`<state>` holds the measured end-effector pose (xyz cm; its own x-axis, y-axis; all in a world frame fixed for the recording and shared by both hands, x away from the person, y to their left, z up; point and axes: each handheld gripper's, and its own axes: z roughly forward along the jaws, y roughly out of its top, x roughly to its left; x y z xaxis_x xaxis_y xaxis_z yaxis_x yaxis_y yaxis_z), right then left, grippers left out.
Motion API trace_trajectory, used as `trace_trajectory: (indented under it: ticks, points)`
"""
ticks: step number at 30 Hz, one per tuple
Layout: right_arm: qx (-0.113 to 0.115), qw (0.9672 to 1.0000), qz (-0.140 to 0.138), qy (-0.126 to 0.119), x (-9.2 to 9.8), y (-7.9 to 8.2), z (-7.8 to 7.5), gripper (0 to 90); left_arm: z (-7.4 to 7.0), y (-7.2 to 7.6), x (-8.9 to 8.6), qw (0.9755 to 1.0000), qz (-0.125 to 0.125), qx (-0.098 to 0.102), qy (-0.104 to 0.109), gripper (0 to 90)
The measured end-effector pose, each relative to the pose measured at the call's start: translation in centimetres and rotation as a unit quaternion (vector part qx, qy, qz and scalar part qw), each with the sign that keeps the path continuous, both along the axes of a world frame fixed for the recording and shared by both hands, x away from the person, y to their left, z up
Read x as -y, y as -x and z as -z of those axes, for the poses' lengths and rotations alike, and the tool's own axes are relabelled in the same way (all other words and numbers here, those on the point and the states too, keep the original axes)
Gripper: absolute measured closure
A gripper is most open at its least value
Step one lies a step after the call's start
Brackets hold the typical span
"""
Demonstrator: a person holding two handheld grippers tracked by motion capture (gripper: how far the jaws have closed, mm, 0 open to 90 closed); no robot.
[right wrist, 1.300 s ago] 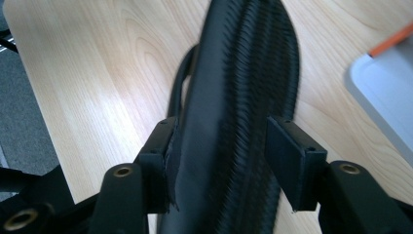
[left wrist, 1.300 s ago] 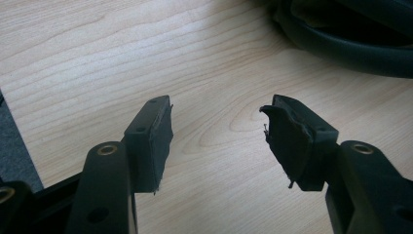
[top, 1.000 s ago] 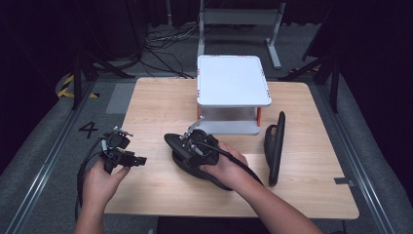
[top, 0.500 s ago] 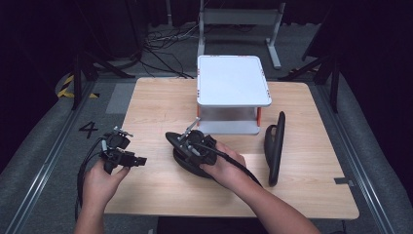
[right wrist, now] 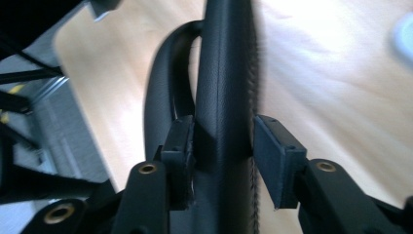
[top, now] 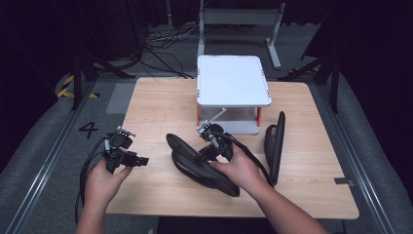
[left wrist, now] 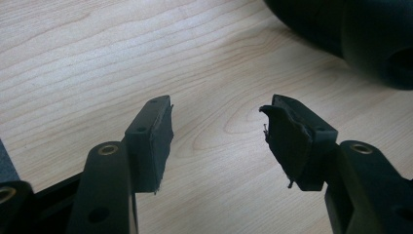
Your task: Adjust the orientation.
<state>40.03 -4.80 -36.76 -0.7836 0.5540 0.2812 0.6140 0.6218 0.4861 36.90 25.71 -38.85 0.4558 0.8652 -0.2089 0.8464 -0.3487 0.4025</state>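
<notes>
A black sandal [top: 195, 165] lies on the wooden table [top: 156, 107] in front of the person. My right gripper [top: 209, 151] comes down on it from above. In the right gripper view the jaws have just been closing and both pads press the sandal's [right wrist: 224, 73] edge, so my right gripper [right wrist: 221, 131] is shut on it. A second black sandal [top: 275, 141] stands on its edge to the right. My left gripper [top: 140, 161] hovers at the table's left, and its jaws [left wrist: 216, 117] stand open over bare wood, with part of the sandal [left wrist: 350, 29] beyond them.
A white two-level shelf [top: 233, 80] with orange posts stands at the back middle of the table. Cables trail from both grippers toward the person. Dark floor, rails and stands surround the table.
The right hand and its gripper have shifted a little to the right over the sandal, and the sandal has moved slightly with them. The left hand has stayed where it was.
</notes>
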Motion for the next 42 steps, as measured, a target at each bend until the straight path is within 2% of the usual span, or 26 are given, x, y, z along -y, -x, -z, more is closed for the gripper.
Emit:
trace_trajectory:
  ticks: [2,3,4,5,6,7,8,11,14,17,19,21,25,26,28,31,34,37,41,42]
  points:
    - [0.009,0.9999,0.006,0.005,0.3,-0.1,-0.1,61.0,0.0,-0.1,0.0,1.0,0.0,0.0,-0.001,42.7]
    - [0.029,0.9994,0.015,0.015,0.8,-0.4,-0.2,61.2,0.1,-0.1,0.0,1.0,-0.003,-0.002,0.001,42.7]
    - [0.029,0.9994,0.015,0.015,0.8,-0.4,-0.2,61.2,0.1,-0.1,0.0,1.0,-0.003,-0.002,0.001,42.7]
    - [0.041,0.9987,0.021,0.022,1.1,-0.5,-0.3,61.5,0.1,-0.1,0.0,1.0,-0.002,-0.002,0.001,42.7]
    - [0.064,0.9967,0.034,0.038,1.3,-0.5,-0.3,63.7,0.1,-0.1,0.0,1.0,-0.002,-0.002,0.001,42.7]
    - [0.064,0.9967,0.034,0.038,1.3,-0.5,-0.3,63.7,0.1,-0.1,0.0,1.0,-0.002,-0.002,0.001,42.7]
    - [0.08,0.9946,0.041,0.052,1.5,-0.6,-0.3,64.3,0.1,-0.1,0.0,1.0,-0.002,-0.001,0.001,42.7]
    - [0.107,0.989,0.056,0.085,1.8,-1.0,-0.1,66.0,0.1,-0.1,0.0,1.0,-0.002,-0.001,0.001,42.7]
    - [0.123,0.9829,0.069,0.119,2.1,-1.2,0.3,67.3,0.2,-0.1,-0.1,1.0,-0.003,-0.002,0.002,42.7]
    - [0.126,0.9777,0.079,0.148,2.4,-1.6,1.2,67.8,0.3,-0.1,0.0,1.0,-0.002,-0.004,0.002,42.7]
    - [0.139,0.971,0.092,0.171,2.7,-1.7,1.8,68.1,0.3,-0.2,0.1,1.0,0.001,-0.005,0.001,42.7]
    - [0.125,0.9717,0.097,0.176,3.0,-1.8,2.4,68.4,0.3,-0.2,0.2,1.0,0.001,-0.003,-0.002,42.7]
    - [0.122,0.9714,0.098,0.179,3.3,-1.7,2.8,67.4,0.4,-0.2,0.3,1.0,0.001,-0.005,-0.001,42.7]
    - [0.127,0.9712,0.104,0.173,3.7,-1.4,2.4,66.5,0.4,-0.2,0.5,1.0,0.005,-0.004,-0.004,42.7]
    - [0.129,0.9731,0.102,0.162,4.4,-0.9,2.0,64.2,0.4,-0.2,0.6,1.0,0.004,-0.005,-0.001,42.9]
    - [0.113,0.9776,0.097,0.149,5.4,0.4,2.3,55.7,0.5,-0.3,1.0,0.9999,0.012,-0.006,-0.003,43.3]
    - [0.099,0.9785,0.093,0.155,6.5,1.4,3.0,53.0,0.7,-0.5,1.8,0.9997,0.022,-0.009,-0.007,43.8]
    - [0.078,0.979,0.088,0.167,7.3,2.1,4.1,52.6,1.0,-0.6,2.6,0.9993,0.032,-0.012,-0.014,44.4]
    - [0.073,0.9789,0.083,0.171,7.4,2.2,4.8,52.9,1.1,-0.8,3.2,0.999,0.039,-0.014,-0.017,44.4]
    - [0.074,0.9805,0.077,0.164,7.0,2.0,5.0,56.5,1.1,-1.0,3.5,0.9988,0.043,-0.014,-0.018,44.3]
